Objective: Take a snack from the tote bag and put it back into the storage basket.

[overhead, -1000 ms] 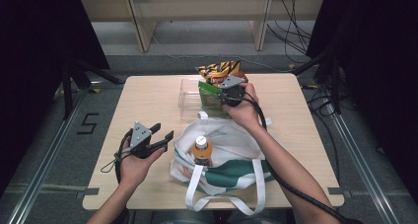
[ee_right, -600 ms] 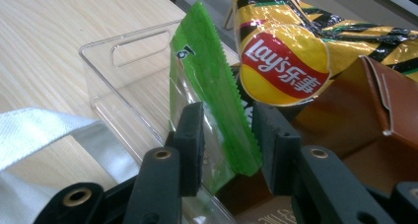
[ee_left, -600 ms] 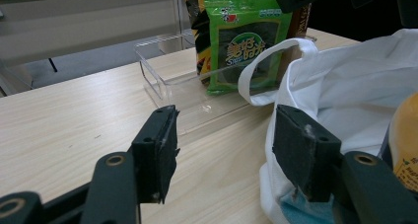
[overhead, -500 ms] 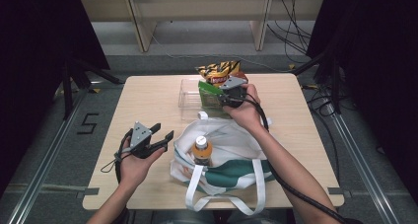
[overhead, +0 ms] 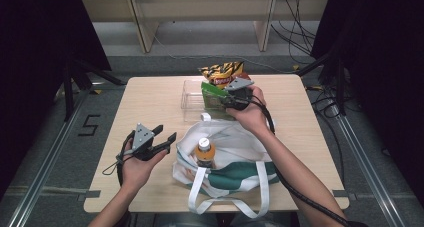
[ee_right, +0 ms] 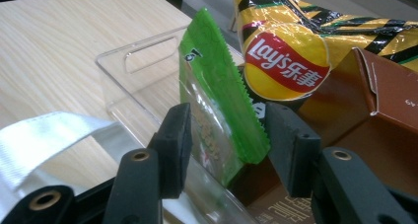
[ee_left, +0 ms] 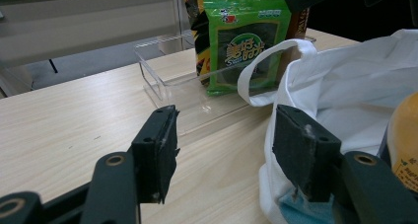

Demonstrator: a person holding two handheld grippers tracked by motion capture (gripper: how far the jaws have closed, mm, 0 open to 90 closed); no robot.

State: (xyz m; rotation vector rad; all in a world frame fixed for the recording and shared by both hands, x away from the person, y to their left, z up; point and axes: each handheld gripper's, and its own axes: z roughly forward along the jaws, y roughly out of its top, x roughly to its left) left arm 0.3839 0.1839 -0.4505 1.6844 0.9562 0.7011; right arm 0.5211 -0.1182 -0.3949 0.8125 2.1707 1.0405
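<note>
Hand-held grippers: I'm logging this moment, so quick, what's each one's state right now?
Left hand-held gripper: open, holding nothing, beside the white tote bag.
Right hand-held gripper: jaws just been opening, pads off the green snack packet between them.

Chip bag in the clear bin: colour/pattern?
Chip bag: yellow with black stripes, red logo; clearest in the right gripper view.

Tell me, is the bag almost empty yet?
Partly. Done: the chips bag, a brown box and the green seaweed packet stand in the clear bin. In hand: the right hand-held gripper has just been opening; the packet sits between its jaws, apparently let go. Left: the orange bottle waits in the white tote bag. The left hand-held gripper is open, holding nothing.
</note>
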